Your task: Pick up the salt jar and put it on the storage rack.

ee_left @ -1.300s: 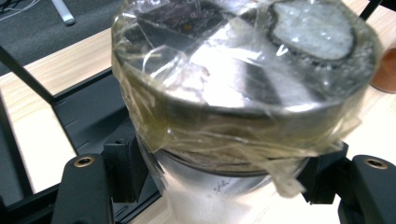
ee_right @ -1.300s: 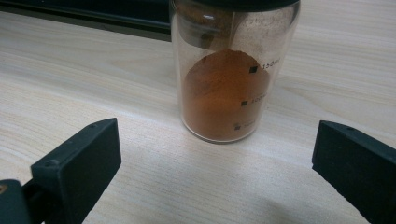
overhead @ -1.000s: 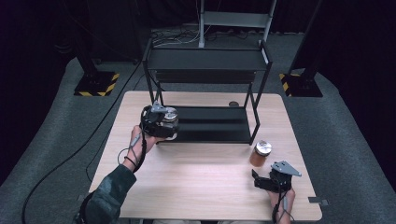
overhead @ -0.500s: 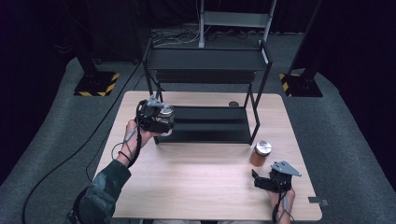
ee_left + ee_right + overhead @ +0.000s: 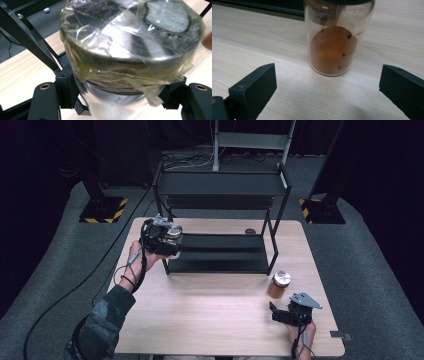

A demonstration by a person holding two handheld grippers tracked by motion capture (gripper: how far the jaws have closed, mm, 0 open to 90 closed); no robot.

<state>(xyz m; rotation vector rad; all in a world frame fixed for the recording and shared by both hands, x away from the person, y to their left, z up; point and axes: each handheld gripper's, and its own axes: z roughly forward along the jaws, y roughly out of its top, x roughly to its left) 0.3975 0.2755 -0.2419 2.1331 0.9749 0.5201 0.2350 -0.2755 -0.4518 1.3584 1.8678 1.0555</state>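
your left claw (image 5: 167, 240) is clamped on the taped-lid jar (image 5: 130, 45), held beside the black rack (image 5: 220, 252); keep it upright and clear the frame. your right claw (image 5: 324, 87) stands wide before the powder jar (image 5: 335, 42) on the counter (image 5: 210, 310).

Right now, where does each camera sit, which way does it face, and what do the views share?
High view: above the person's side, looking forward and down on the table and rack; both forearms show, left claw and right claw.
Left gripper view: on the left claw, looking along its jaws clamped on a taped jar; both jaws show.
Right gripper view: on the right claw, facing the powder jar on the table; open jaws show.
Shared: both jars also appear in the high view.
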